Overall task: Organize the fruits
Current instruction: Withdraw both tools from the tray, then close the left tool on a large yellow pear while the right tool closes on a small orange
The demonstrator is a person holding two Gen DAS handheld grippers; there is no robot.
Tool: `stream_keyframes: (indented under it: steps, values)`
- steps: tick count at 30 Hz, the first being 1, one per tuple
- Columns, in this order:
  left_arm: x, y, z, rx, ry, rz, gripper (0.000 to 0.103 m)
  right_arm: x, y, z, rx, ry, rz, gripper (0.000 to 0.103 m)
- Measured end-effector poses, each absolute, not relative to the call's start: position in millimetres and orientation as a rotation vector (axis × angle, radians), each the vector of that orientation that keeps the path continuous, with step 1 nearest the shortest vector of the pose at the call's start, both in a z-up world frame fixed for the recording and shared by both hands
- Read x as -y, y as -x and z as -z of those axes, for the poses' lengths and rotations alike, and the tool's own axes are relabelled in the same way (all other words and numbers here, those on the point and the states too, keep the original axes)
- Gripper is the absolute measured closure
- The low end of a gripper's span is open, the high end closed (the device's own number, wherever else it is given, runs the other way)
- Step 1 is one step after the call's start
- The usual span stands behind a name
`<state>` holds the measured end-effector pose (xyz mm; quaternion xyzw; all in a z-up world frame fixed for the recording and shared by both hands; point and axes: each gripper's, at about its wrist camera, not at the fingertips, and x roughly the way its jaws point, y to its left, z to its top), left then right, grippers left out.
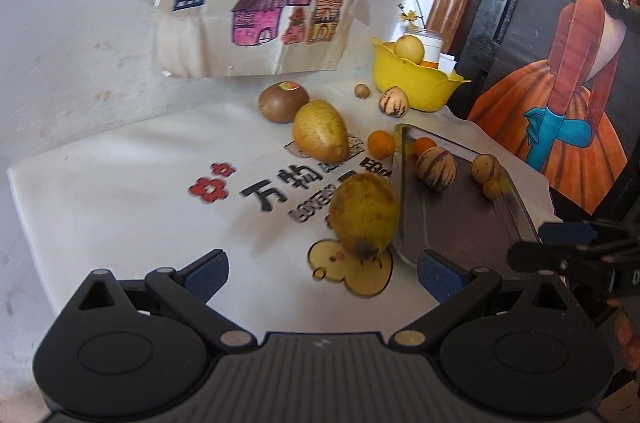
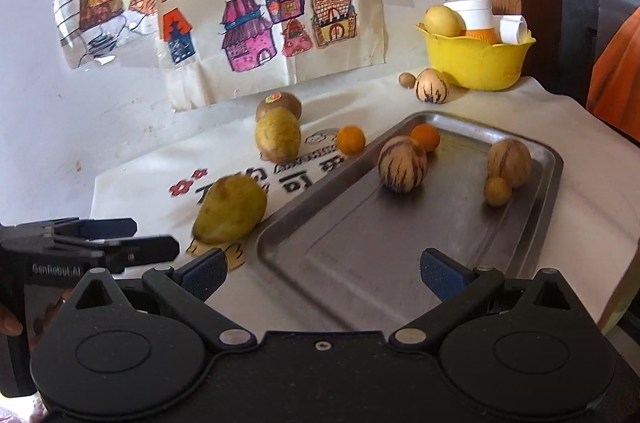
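Partly hidden orange [image 1: 424,145] behind tray rim [image 1: 400,183], left tool [image 1: 324,273] released, right tool [image 2: 324,271] released, both empty.

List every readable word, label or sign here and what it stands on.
"GenRobot.AI": side of the left gripper.
"万物": black characters on the white cloth; the rest is hidden or blurred.
"可": on the same cloth, right wrist view.
Kiwi sticker: too small.
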<state>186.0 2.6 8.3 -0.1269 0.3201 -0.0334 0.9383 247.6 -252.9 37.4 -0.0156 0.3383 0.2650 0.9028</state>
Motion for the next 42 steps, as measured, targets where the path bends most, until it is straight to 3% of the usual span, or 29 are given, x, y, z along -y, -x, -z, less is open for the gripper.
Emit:
stream_keyframes:
  steps: [11,28,34,42]
  values:
    - [10,-222,-2,-0.690,0.177,0.125,0.000,241,-306,-44,-0.701,0.012,-0.561,0.001]
    - [6,-242,1,-0.689,0.240,0.142,0.005,192,-377,-46,-0.686,0.277,-0.705,0.002]
    - [6,-245,3,-0.691,0.259,0.162,0.011,180,-395,-38,-0.672,0.382,-0.670,0.009]
    - [8,-247,5,-0.694,0.282,0.168,0.024,167,-414,-20,-0.678,0.494,-0.698,0.027]
